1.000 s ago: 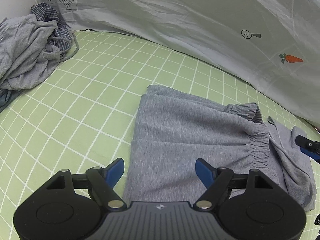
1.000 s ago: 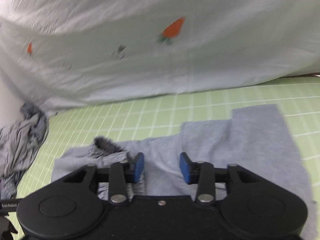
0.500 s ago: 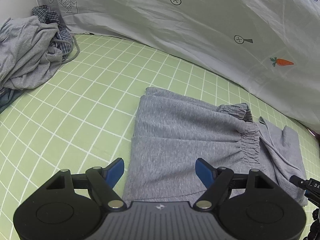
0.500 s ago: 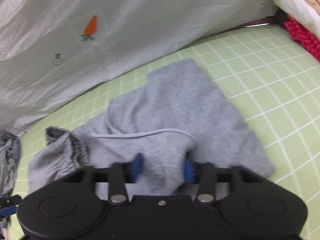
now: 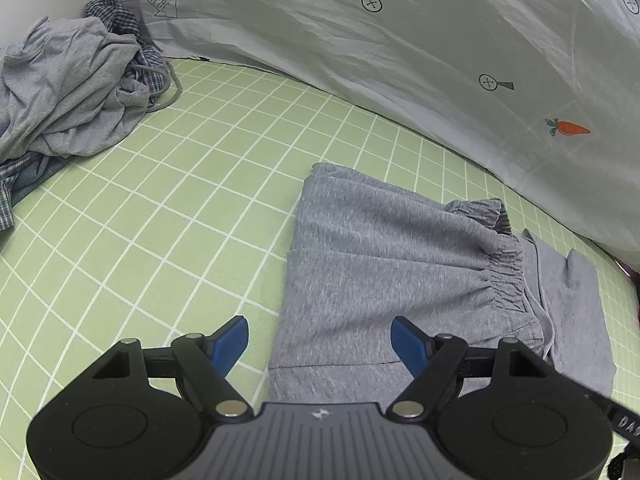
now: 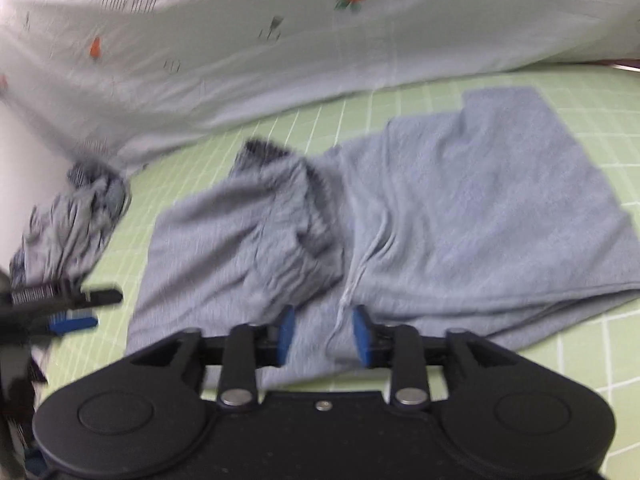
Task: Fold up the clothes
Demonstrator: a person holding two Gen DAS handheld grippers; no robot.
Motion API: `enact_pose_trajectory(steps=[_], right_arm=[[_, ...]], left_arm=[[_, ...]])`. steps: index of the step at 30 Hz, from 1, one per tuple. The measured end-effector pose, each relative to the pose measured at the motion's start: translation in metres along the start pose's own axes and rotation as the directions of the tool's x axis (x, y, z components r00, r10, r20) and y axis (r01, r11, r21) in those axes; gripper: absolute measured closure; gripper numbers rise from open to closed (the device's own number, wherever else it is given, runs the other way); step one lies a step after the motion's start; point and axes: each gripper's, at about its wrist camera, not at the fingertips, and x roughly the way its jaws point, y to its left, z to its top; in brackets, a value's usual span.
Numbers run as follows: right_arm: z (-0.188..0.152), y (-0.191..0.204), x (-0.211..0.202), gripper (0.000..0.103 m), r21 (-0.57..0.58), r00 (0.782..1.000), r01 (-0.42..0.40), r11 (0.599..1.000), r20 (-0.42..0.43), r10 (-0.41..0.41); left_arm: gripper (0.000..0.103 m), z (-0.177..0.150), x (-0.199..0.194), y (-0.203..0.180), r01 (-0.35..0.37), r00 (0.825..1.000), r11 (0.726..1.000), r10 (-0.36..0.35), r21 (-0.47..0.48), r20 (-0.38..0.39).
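gray shorts [image 5: 384,276] lying half-folded mid-frame on green grid mat [image 5: 168,220], long axis running left-right | right hand-held gripper [image 6: 322,334] nearer, released, straddling lower edge | left hand-held gripper [image 5: 320,340] released, hovering at leg end

We see our right gripper [image 6: 322,334] with its blue pads parted over grey shorts [image 6: 360,232] on a green grid mat [image 6: 600,356]; the left gripper [image 6: 60,312] sits nearby.
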Motion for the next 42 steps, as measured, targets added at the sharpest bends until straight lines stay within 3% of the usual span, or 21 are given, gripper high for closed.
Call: enact_pose_trajectory(steps=[4,8,10,13,14,16,18,24,31,32,34,35,36,39,42], right_arm=[[0.021,-0.015,-0.005,0.040,0.044,0.986,0.140,0.989,0.089,-0.144],[0.041,-0.030,0.022,0.039,0.016,0.946,0.319,0.948,0.051,-0.319],[0.045,-0.036,0.036,0.039,0.017,0.944,0.328,0.945,0.028,-0.328],[0.043,-0.030,0.062,0.039,-0.020,0.958,0.286,0.958,-0.025,-0.286],[0.039,-0.020,0.069,0.029,-0.074,0.957,0.284,0.956,-0.032,-0.287],[0.027,0.005,0.079,0.021,-0.220,0.948,0.300,0.928,-0.035,-0.315],[0.018,0.021,0.080,0.022,-0.275,0.945,0.304,0.912,-0.034,-0.325],[0.011,0.026,0.066,0.016,-0.302,0.941,0.290,0.908,-0.082,-0.328],[0.009,0.009,0.038,0.014,-0.194,0.932,0.336,0.922,-0.076,-0.355],[0.009,0.007,0.036,0.014,-0.193,0.928,0.346,0.918,-0.074,-0.365],[0.010,0.003,0.032,0.014,-0.181,0.924,0.359,0.916,-0.072,-0.376],[0.010,0.001,0.029,0.014,-0.168,0.924,0.361,0.917,-0.071,-0.377],[0.010,-0.001,0.025,0.014,-0.151,0.925,0.361,0.920,-0.070,-0.374],[0.010,-0.011,0.011,0.014,-0.068,0.934,0.348,0.935,-0.061,-0.352],[0.007,-0.022,-0.007,0.014,0.021,0.943,0.332,0.943,-0.029,-0.332]], left_arm=[[0.024,0.001,0.009,0.004,-0.010,1.000,1.000,0.010,-0.009,-0.021],[0.024,0.002,0.018,0.007,-0.024,0.999,1.000,0.024,-0.011,-0.039],[0.024,0.002,0.022,0.008,-0.032,0.998,0.999,0.032,-0.014,-0.047],[0.021,0.002,0.030,0.012,-0.055,0.997,0.998,0.053,-0.023,-0.064],[0.021,0.002,0.033,0.014,-0.062,0.996,0.998,0.060,-0.026,-0.070],[0.021,0.002,0.038,0.017,-0.071,0.994,0.997,0.068,-0.036,-0.080],[0.021,0.002,0.042,0.019,-0.072,0.994,0.996,0.067,-0.047,-0.085],[0.021,0.004,0.053,0.016,-0.038,0.996,0.998,0.034,-0.044,-0.086],[0.022,0.007,0.067,0.001,-0.002,0.995,1.000,0.003,0.012,-0.102],[0.025,0.007,0.067,-0.001,-0.009,0.995,1.000,0.011,0.019,-0.103],[0.049,0.008,0.067,-0.001,-0.008,0.995,1.000,0.008,-0.003,-0.102],[0.075,0.009,0.066,0.000,-0.004,0.995,1.000,0.001,-0.024,-0.102],[0.085,0.010,0.066,0.001,0.003,0.995,0.999,-0.007,-0.047,-0.101],[0.091,0.019,0.056,0.001,0.059,0.995,0.990,-0.069,-0.128,-0.078],[0.092,0.031,0.033,-0.010,0.153,0.988,0.979,-0.155,-0.132,-0.009]])
